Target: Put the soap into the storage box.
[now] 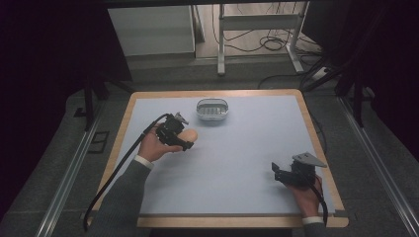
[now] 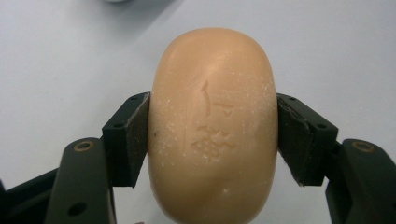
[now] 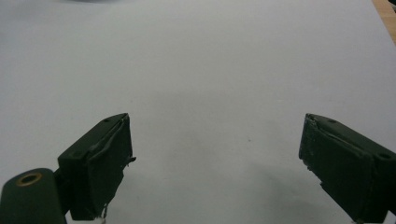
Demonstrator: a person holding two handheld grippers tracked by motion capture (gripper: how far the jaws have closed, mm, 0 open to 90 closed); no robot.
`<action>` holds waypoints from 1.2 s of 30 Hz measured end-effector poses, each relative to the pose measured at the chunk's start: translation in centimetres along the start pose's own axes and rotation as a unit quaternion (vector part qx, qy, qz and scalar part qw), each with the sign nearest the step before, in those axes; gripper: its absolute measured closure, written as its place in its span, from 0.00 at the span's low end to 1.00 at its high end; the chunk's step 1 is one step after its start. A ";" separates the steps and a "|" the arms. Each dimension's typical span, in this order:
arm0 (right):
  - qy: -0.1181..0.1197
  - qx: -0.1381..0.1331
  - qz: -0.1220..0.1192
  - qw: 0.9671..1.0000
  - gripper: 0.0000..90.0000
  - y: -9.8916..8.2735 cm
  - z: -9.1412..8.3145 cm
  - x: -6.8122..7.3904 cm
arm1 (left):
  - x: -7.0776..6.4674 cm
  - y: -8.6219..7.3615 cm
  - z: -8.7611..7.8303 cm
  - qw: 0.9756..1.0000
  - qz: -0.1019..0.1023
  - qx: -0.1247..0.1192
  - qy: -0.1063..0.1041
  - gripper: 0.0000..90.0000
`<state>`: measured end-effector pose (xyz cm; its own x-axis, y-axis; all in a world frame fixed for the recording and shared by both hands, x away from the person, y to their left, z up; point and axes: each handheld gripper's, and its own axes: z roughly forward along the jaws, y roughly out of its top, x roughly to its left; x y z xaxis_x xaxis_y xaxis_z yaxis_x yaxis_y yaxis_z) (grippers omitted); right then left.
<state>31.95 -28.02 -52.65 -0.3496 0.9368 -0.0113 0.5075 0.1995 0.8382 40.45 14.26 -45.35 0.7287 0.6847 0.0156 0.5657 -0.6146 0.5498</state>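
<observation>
Two pads of the left gripper (image 2: 212, 140) pinched the soap (image 2: 213, 126) at its rounded sides, above the mat (image 1: 237, 163) near the dish (image 1: 212, 109). Such a smooth, curved bar might have squirted free. The right gripper (image 3: 215, 158) gaped empty.

From above the person's side we look forward and down over the pale blue tabletop with a wooden rim (image 1: 247, 163). Each gripper camera sits just behind its own black jaws, close above that same blue surface (image 3: 210, 70), which all views share.
</observation>
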 end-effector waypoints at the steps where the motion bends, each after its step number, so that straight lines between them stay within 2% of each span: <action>1: 0.000 0.000 0.000 1.000 0.10 0.0 0.0 0.0 | 0.1 0.1 0.0 1.000 0.000 -0.001 0.000 0.36; 24: -0.003 0.002 0.001 1.000 0.10 0.0 0.1 0.0 | 0.8 2.6 -0.4 1.000 0.005 -0.014 0.001 0.36; 27: -0.002 0.002 0.002 1.000 0.10 0.0 0.0 0.0 | 0.8 2.9 -0.4 1.000 0.009 -0.009 0.006 0.36; 36: -0.001 0.001 0.001 1.000 0.10 0.0 0.0 0.0 | 1.1 3.8 -0.2 1.000 0.008 -0.014 0.001 0.36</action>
<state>31.98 -28.02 -52.66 -0.3465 0.9380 -0.0108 0.5099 0.1980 0.8371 43.29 12.75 -43.12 0.7363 0.6761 0.0266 0.5435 -0.6144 0.5720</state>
